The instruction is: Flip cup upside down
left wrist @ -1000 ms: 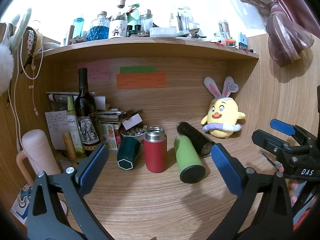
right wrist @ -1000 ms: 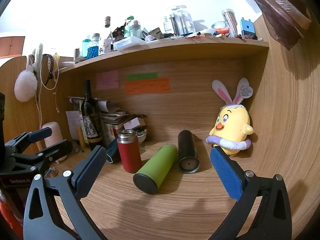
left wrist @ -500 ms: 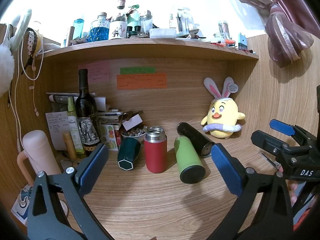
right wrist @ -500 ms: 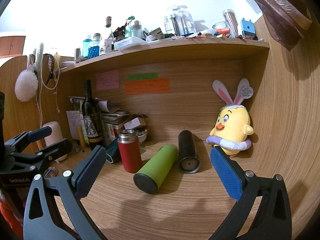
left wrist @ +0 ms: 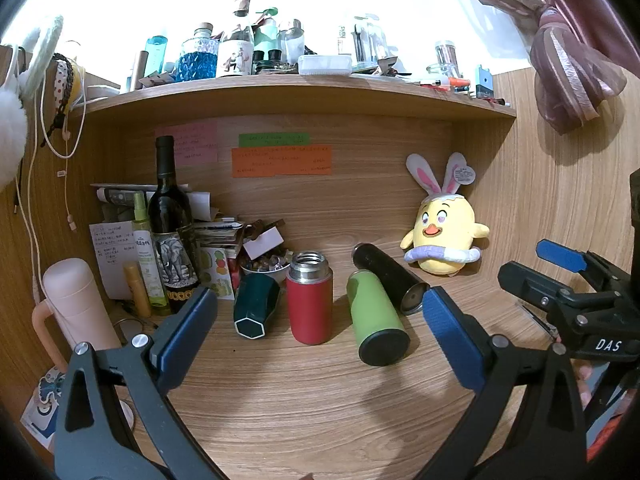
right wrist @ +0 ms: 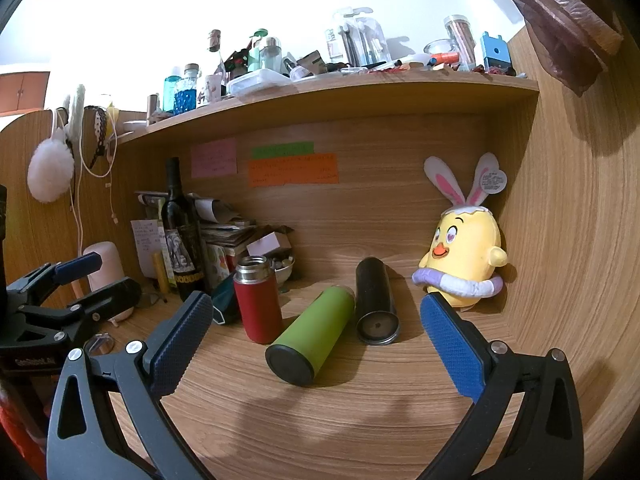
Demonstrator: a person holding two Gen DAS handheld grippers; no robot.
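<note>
A red cup (left wrist: 310,298) (right wrist: 258,300) stands upright on the wooden desk (left wrist: 320,400), its steel mouth open upward. A green cup (left wrist: 376,320) (right wrist: 314,334) and a black cup (left wrist: 386,278) (right wrist: 374,300) lie on their sides to its right. A dark green hexagonal cup (left wrist: 254,308) leans tilted to its left. My left gripper (left wrist: 320,332) is open and empty, in front of the cups. My right gripper (right wrist: 316,344) is open and empty, also in front of them; it shows at the right of the left wrist view (left wrist: 560,272).
A wine bottle (left wrist: 172,232), small bottles, papers and a bowl crowd the back left corner. A pink flask (left wrist: 76,308) stands at the far left. A yellow plush chick (left wrist: 440,236) sits at the back right. A cluttered shelf (left wrist: 300,92) hangs overhead.
</note>
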